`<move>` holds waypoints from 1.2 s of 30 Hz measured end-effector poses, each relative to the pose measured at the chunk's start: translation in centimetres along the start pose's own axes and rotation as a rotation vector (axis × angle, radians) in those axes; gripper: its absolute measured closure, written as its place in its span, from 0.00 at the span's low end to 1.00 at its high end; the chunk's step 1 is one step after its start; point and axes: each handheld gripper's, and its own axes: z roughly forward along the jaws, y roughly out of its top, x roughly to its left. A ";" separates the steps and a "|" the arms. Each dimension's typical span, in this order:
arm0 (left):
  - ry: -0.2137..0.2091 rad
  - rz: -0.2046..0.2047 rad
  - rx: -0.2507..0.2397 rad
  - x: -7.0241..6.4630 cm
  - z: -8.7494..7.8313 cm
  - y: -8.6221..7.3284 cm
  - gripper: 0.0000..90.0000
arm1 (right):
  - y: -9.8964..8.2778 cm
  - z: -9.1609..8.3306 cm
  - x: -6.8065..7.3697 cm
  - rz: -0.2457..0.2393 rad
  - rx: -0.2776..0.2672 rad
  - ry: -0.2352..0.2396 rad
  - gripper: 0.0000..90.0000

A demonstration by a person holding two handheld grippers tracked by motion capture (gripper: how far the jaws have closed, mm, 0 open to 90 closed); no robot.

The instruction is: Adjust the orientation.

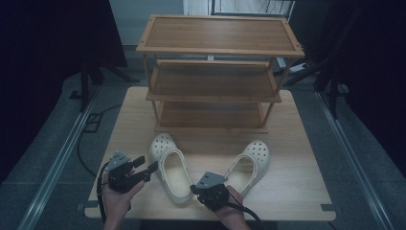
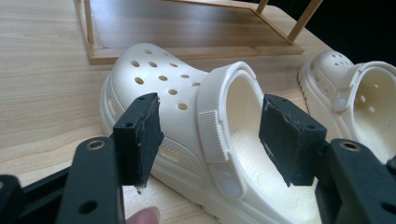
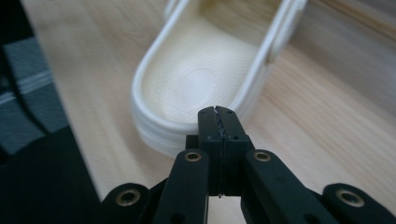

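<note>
Two cream clogs lie on the wooden table (image 1: 297, 191) in front of a rack. The left clog (image 1: 170, 167) (image 2: 159, 79) points its toe toward the rack. My left gripper (image 1: 146, 165) (image 2: 210, 100) is open at that clog's left side, its jaws framing the strap and rim with nothing pressed between them. My right gripper (image 1: 195, 189) (image 3: 218, 112) is shut and empty, its tip just short of the left clog's heel (image 3: 196, 79). The right clog (image 1: 251, 163) (image 2: 369, 98) lies angled to the right of it.
A three-tier wooden rack (image 1: 215, 50) (image 2: 187, 28) stands at the back of the table, its shelves bare. The table's front edge runs close under both hands. Dark floor with rails and cables surrounds the table.
</note>
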 end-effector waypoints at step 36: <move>0.021 -0.030 -0.012 1.3 -0.9 0.1 0.43 | 2.3 5.0 4.4 -0.034 -0.127 0.270 1.00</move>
